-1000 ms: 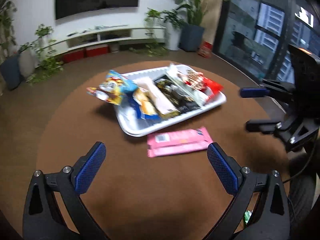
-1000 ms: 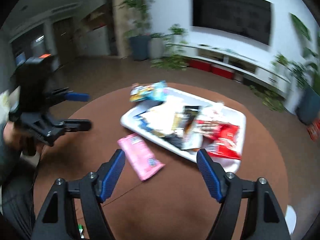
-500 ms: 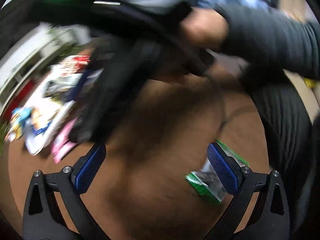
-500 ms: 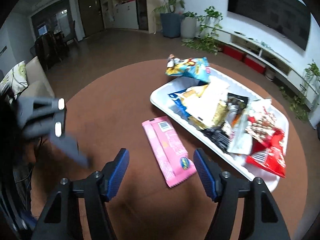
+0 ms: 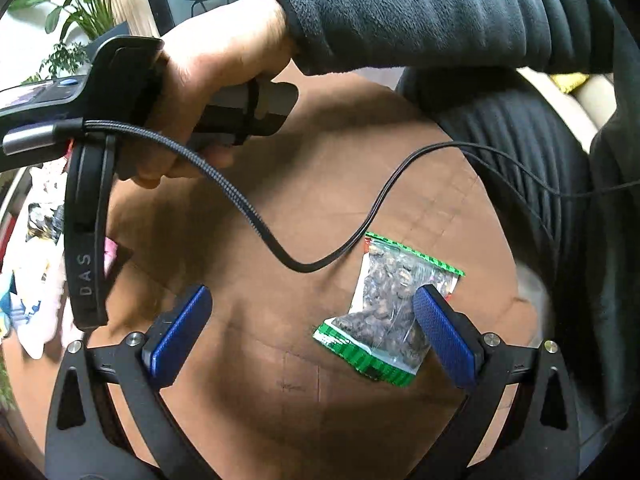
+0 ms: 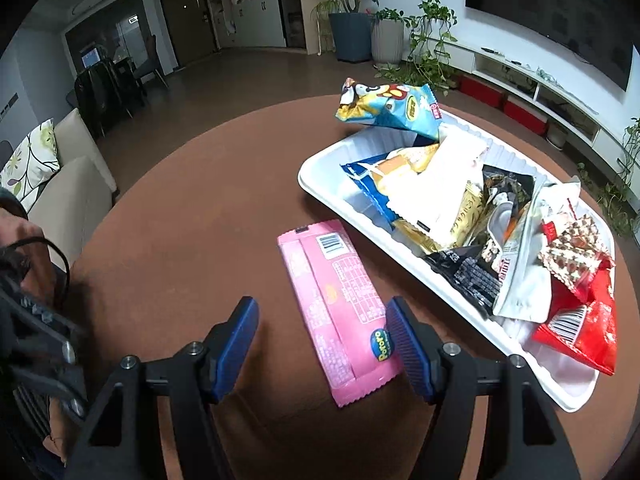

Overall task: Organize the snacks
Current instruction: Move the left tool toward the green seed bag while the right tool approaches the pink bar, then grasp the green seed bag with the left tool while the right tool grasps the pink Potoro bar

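Left gripper [image 5: 308, 328]: tilted steeply downward, blue-padded fingers [image 5: 180, 330] spread wide, nothing pressed between them. Right gripper [image 6: 320, 342]: likewise angled downward, jaws apart, pads [image 6: 408, 346] clear of contact. Right hand [image 5: 208, 76]: wrapped around the right gripper's handle, forearm in a grey fleece sleeve [image 5: 420, 12] reaching across from the right of the left wrist view.

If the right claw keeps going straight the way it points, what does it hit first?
Most likely the pink snack packet lying flat on the brown table. The open right claw already frames the packet's near end, which sits closer to one finger. Depth is uncertain.
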Demonstrator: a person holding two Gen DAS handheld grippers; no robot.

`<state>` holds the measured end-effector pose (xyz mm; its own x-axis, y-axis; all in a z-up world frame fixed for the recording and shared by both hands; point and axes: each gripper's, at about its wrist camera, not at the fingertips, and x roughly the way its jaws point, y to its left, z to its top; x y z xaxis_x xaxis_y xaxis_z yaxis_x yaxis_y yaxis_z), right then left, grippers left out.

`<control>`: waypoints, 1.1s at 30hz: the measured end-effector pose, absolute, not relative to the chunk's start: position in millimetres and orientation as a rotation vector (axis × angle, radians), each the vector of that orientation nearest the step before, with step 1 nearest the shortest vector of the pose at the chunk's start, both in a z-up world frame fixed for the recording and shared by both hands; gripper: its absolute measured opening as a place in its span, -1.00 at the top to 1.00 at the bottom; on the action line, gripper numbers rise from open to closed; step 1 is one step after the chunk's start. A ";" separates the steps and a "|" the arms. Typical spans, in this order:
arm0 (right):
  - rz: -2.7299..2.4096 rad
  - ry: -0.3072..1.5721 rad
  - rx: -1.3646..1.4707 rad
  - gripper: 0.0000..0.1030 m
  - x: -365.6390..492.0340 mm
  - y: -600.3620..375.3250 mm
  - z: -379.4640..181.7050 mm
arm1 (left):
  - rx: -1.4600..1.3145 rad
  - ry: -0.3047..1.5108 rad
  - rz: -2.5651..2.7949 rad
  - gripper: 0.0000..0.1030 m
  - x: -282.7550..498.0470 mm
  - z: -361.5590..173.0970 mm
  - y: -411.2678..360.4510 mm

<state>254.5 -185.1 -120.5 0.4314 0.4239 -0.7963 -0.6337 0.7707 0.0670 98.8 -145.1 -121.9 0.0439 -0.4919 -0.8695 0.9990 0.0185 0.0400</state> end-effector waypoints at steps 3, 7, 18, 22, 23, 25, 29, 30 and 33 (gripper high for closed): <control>0.658 0.927 -0.291 -0.36 259.7 -179.9 -127.6 | 0.836 0.815 -1.381 -0.98 101.3 -127.5 -147.6; 0.650 0.940 -0.306 -0.31 264.1 -177.6 -134.1 | 0.834 0.819 -1.380 -0.98 108.9 -132.6 -147.3; 0.662 0.979 -0.354 0.13 257.2 -174.0 -129.3 | 0.907 0.844 -1.415 -0.88 102.3 -140.9 -162.0; 0.663 0.981 -0.340 0.15 248.3 -179.1 -125.6 | 0.943 0.833 -1.417 -0.87 94.9 -140.3 -161.9; 0.663 0.977 -0.336 0.15 246.1 -180.9 -123.0 | 0.948 0.829 -1.419 -0.87 92.7 -139.4 -162.0; 0.663 0.958 -0.318 0.16 243.7 -186.7 -115.4 | 0.965 0.812 -1.429 -0.87 87.1 -136.8 -161.3; 0.660 0.932 -0.294 0.15 242.6 -194.2 -104.6 | 1.056 0.795 -1.431 -0.87 71.0 -143.1 -165.2; 0.660 0.932 -0.294 0.16 242.6 -195.0 -104.2 | 1.078 0.790 -1.435 -0.87 68.7 -145.8 -165.8; 0.655 0.935 -0.305 0.15 243.0 -193.8 -105.3 | 1.103 0.812 -1.445 -0.87 67.5 -150.7 -169.8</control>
